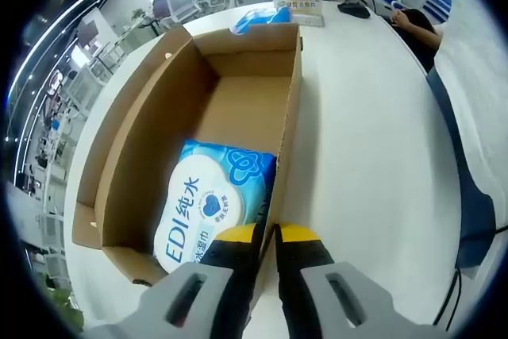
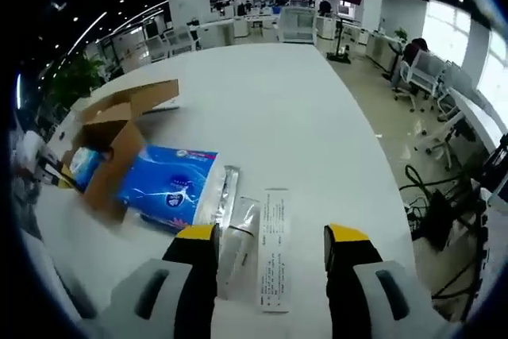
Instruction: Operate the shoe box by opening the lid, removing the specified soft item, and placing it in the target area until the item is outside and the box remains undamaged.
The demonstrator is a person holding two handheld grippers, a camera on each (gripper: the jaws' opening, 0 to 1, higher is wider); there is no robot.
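Note:
An open brown shoe box [image 1: 238,93] lies on the white table, its lid flap [image 1: 119,140] folded out to the left. A blue and white wet-wipes pack [image 1: 210,204] rests inside at the near end. My left gripper [image 1: 268,237] is shut on the box's right wall near that end. In the right gripper view the box [image 2: 115,129] sits at the left, with the pack [image 2: 82,166] showing inside it. A second blue soft pack [image 2: 168,182] lies on the table against the box. My right gripper [image 2: 272,240] hangs open above the table, holding nothing.
A clear plastic strip [image 2: 226,196] and a white printed paper strip [image 2: 274,252] lie under my right gripper. Past the box lie the blue pack [image 1: 262,17], a small sign [image 1: 298,4] and a black mouse [image 1: 353,9]. A person [image 1: 417,25] sits at the far right.

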